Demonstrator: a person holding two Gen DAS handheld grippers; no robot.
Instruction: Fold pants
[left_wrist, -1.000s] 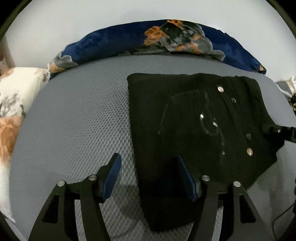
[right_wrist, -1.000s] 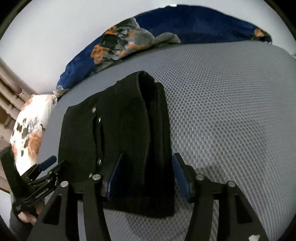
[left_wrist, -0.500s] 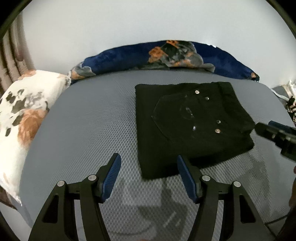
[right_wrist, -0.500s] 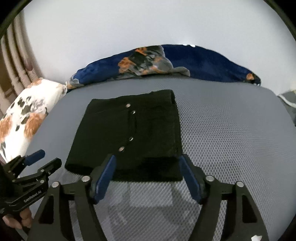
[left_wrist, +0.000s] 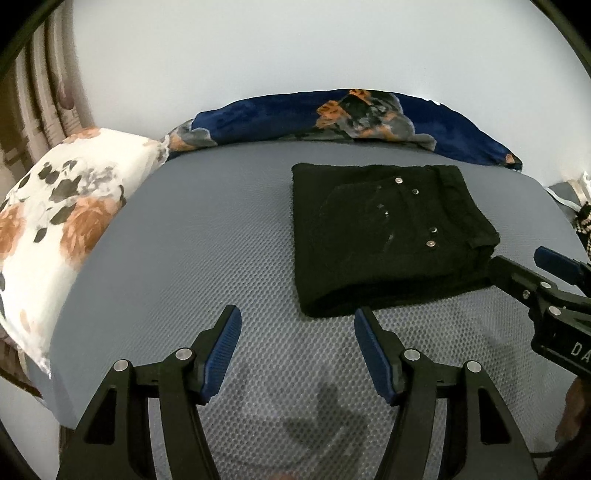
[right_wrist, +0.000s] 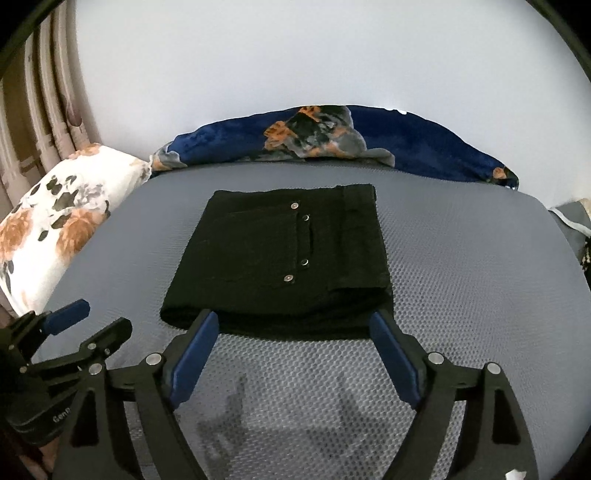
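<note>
The black pants (left_wrist: 384, 236) (right_wrist: 280, 258) lie folded into a compact rectangle on the grey mesh bed (left_wrist: 192, 258) (right_wrist: 461, 258), with metal rivets showing on top. My left gripper (left_wrist: 295, 325) stands open over bare mesh, just short of the fold's near left corner, nothing between its blue pads. My right gripper (right_wrist: 293, 325) hangs in front of the fold's near edge; its jaws are opening and hold nothing. In each view the other gripper shows at the side: the right one (left_wrist: 532, 266), the left one (right_wrist: 88, 317).
A dark blue floral blanket (left_wrist: 332, 114) (right_wrist: 332, 136) lies bunched along the far edge against the white wall. A white floral pillow (left_wrist: 62, 206) (right_wrist: 55, 206) sits at the left, with curtains (right_wrist: 37, 110) behind it. Some items (left_wrist: 580, 214) lie at the bed's right edge.
Both grippers have pulled back and up from the folded pants, which now lie free on the bed. The right jaws, earlier astride the fold's near edge, have widened.
</note>
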